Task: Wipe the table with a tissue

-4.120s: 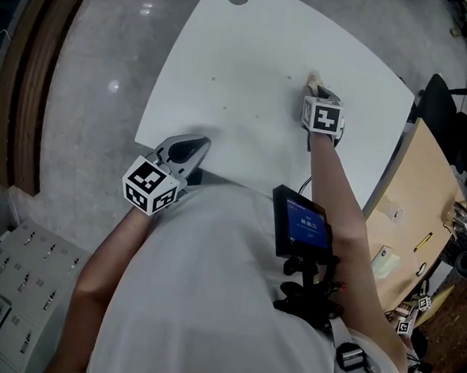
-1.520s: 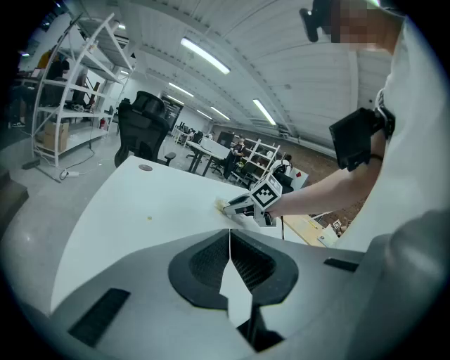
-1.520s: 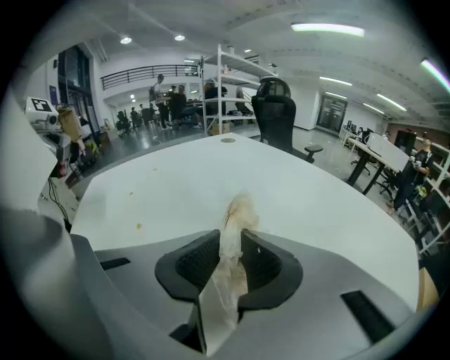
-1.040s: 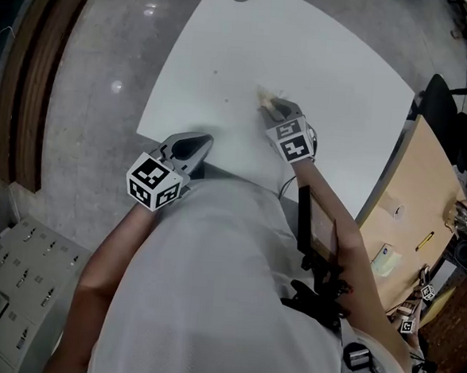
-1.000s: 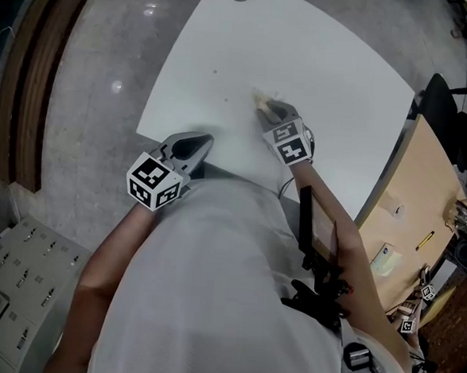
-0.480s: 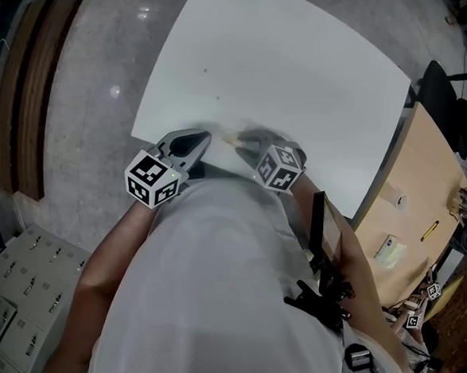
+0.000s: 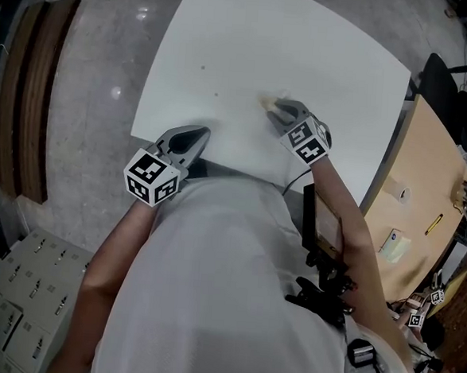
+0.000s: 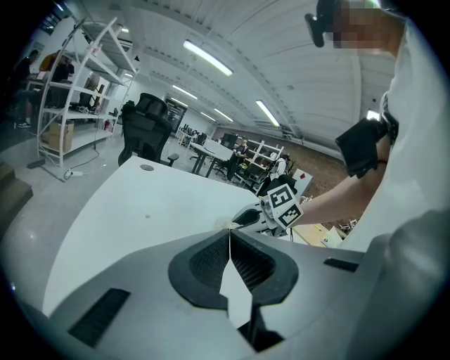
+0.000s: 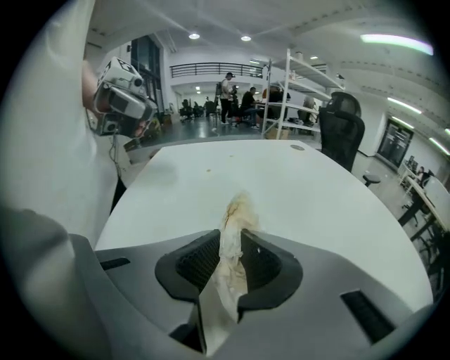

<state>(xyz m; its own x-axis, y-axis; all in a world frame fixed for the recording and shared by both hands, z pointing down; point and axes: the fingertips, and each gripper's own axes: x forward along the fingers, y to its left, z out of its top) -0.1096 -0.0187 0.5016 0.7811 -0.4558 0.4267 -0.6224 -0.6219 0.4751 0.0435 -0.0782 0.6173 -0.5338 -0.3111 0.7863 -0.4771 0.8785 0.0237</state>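
Two grippers | left gripper (image 8: 230,232): fingers together, empty | right gripper (image 9: 230,238): fingers pinch tissue (image 9: 226,271) | stains (image 9: 231,207): own view only

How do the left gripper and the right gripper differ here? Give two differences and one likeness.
The left gripper is shut and empty; the right gripper is shut on a stained tissue. The left sits at the table's near edge; the right reaches further in. Both carry marker cubes.

smooth matt white table (image 7: 322,60); crumpled, stained paper tissue (image 9: 235,214).
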